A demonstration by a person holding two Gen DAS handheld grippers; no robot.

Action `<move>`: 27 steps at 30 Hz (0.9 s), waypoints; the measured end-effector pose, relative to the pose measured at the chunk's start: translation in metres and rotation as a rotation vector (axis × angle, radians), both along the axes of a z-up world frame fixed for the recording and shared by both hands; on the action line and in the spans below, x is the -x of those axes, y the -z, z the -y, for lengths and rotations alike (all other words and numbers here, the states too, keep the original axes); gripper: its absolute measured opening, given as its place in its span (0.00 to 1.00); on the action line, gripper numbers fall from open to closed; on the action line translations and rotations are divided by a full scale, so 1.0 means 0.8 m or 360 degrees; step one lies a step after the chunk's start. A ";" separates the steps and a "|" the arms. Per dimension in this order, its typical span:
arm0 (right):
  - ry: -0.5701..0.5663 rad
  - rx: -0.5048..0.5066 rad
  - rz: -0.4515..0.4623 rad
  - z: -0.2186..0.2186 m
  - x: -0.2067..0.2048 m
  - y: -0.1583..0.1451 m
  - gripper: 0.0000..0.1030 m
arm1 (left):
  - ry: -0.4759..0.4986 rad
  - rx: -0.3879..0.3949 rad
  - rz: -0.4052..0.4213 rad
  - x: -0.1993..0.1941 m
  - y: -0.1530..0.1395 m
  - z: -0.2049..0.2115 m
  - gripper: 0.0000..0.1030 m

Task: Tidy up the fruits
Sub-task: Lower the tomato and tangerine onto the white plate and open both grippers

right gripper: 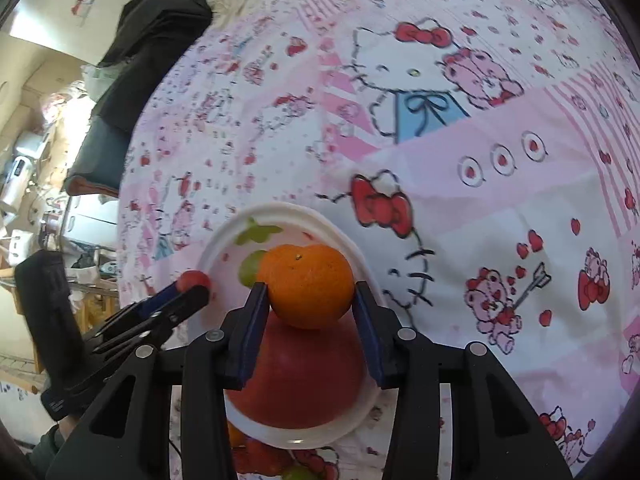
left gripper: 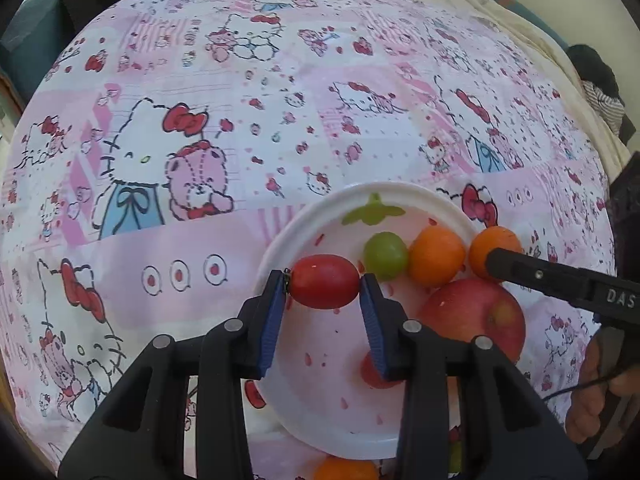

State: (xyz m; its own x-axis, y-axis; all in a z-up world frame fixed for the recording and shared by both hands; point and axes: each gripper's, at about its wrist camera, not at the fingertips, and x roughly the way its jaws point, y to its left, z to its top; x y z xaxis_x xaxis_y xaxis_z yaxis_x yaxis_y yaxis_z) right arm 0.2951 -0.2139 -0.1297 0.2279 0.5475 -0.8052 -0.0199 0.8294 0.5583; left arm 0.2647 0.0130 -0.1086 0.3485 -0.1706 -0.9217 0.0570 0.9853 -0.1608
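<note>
My left gripper (left gripper: pixel 324 284) is shut on a red cherry tomato (left gripper: pixel 324 281) and holds it over the white plate (left gripper: pixel 320 412). On the plate lie a green grape (left gripper: pixel 385 255), an orange mandarin (left gripper: pixel 437 255) and a big red apple (left gripper: pixel 476 316). My right gripper (right gripper: pixel 310 292) is shut on another mandarin (right gripper: pixel 308 284) just above the apple (right gripper: pixel 300 380), near the plate's right rim (right gripper: pixel 360 256). In the left wrist view that mandarin (left gripper: pixel 494 250) shows behind the right gripper's black finger (left gripper: pixel 520 270). The left gripper with its tomato (right gripper: pixel 194 280) shows at the left of the right wrist view.
The plate sits on a bed covered with a pink Hello Kitty sheet (left gripper: pixel 200 160). More fruit lies off the plate at its near edge: an orange one (left gripper: pixel 344 470) and a green one (right gripper: pixel 298 473). Dark clothing (right gripper: pixel 152 40) and room clutter lie beyond the bed's edge.
</note>
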 end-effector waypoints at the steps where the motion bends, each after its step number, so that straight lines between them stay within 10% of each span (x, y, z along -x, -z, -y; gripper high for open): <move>1: 0.0001 -0.0011 -0.0003 0.001 0.000 0.001 0.45 | 0.0008 -0.0002 -0.0010 0.000 0.002 0.001 0.33; 11: -0.0029 0.0000 0.0032 -0.005 -0.001 -0.008 0.63 | 0.0010 -0.0029 0.0014 0.005 0.000 0.006 0.70; 16: -0.0050 0.0020 0.0079 -0.010 0.000 -0.016 0.77 | -0.0011 -0.0030 0.0016 0.005 -0.003 0.002 0.70; 27: -0.0020 0.0007 0.0131 0.001 -0.001 -0.030 0.78 | -0.0093 -0.0002 0.0049 0.004 -0.015 -0.013 0.70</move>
